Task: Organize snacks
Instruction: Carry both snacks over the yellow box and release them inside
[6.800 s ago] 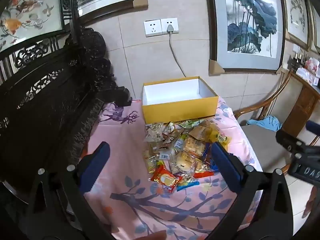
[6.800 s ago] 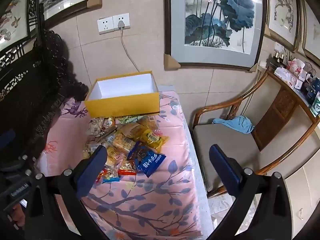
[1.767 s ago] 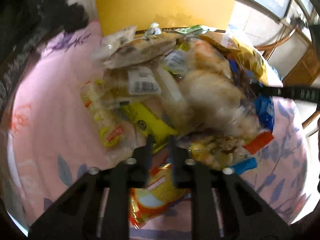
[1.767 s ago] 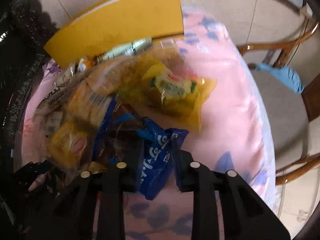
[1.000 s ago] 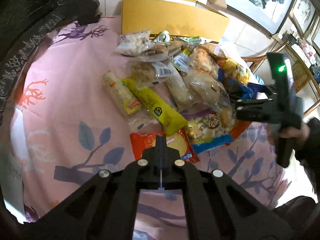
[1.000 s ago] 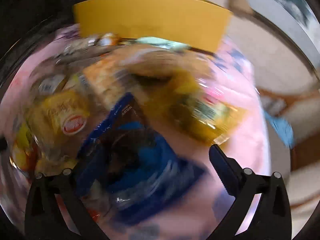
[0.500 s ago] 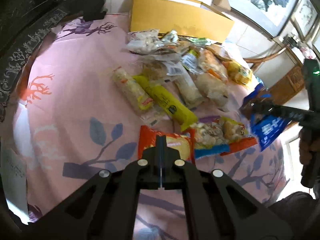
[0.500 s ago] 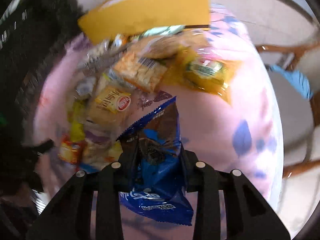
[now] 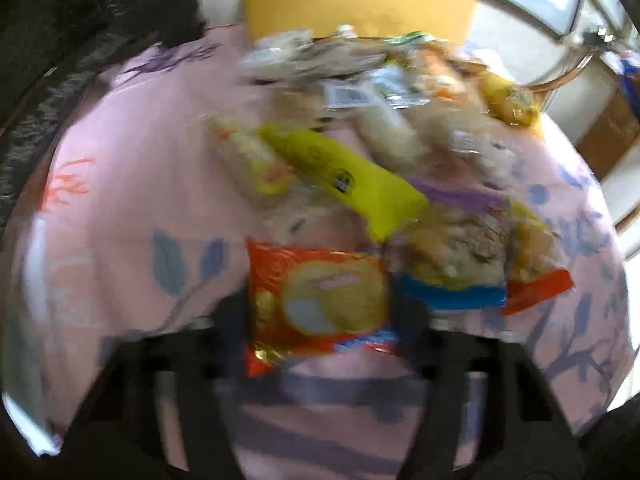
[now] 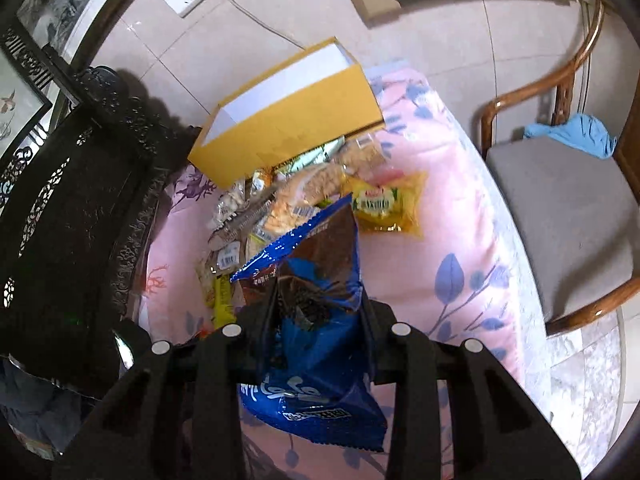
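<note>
One yellow box [image 10: 288, 120], open, far end of pink tablecloth [image 10: 452, 248]; one snack pile [image 10: 280, 208] near it. Right gripper [image 10: 318, 324] clamped on one blue cookie packet [image 10: 316, 344], now lifted clear of cloth; print unreadable. Left gripper [image 9: 320, 320], shut 0.5 s ago, now jaws apart straddling one red-orange packet [image 9: 316, 304]; view blurred. One yellow packet [image 10: 386, 208] right of pile, label illegible.

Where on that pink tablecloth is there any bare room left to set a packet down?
Bare cloth lies right of the yellow packet, toward the chair, and left of the snack heap by the dark carved furniture. The middle, in front of the yellow box, is crowded.
</note>
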`<action>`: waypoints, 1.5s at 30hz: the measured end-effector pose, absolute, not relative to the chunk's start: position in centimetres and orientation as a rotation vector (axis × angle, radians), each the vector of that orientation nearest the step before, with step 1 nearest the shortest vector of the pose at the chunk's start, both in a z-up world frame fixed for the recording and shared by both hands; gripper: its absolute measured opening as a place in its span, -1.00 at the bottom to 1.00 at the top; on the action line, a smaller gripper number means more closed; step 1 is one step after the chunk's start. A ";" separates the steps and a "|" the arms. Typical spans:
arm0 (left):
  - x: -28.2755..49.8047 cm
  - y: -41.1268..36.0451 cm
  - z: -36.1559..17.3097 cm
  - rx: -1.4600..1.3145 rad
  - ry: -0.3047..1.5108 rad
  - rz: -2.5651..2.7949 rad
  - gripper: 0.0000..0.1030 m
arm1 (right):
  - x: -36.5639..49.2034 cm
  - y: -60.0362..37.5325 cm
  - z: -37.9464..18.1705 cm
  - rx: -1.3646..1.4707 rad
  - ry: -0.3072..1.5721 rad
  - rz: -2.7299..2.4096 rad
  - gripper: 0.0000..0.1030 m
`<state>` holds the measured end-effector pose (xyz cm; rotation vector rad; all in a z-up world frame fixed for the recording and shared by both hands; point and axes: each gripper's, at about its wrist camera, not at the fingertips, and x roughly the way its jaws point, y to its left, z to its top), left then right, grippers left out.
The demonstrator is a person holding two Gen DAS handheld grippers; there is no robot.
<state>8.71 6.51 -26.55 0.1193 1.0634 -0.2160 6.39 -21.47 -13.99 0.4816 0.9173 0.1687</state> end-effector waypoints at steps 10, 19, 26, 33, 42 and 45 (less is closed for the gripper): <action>8.5 9.5 -19.9 -0.038 1.033 -0.202 -0.01 | 6.8 -21.3 -10.3 0.490 0.829 0.214 -0.32; 12.2 6.7 -8.5 0.000 0.719 -0.267 -0.01 | 11.2 -21.4 -4.4 0.502 0.653 0.303 -0.32; 21.9 5.2 -5.2 0.062 0.629 -0.145 -0.01 | 21.6 -22.0 -0.4 0.485 0.539 0.302 -0.32; 33.3 4.6 -6.2 0.056 0.689 -0.077 -0.01 | 34.1 -21.6 -2.4 0.482 0.601 0.286 -0.32; 39.7 3.2 -10.1 0.098 0.744 -0.057 0.74 | 42.2 -21.6 -6.8 0.430 0.664 0.282 0.11; 38.4 3.0 -10.5 0.156 0.680 -0.012 0.96 | 40.8 -22.6 -7.4 0.405 0.617 0.230 0.97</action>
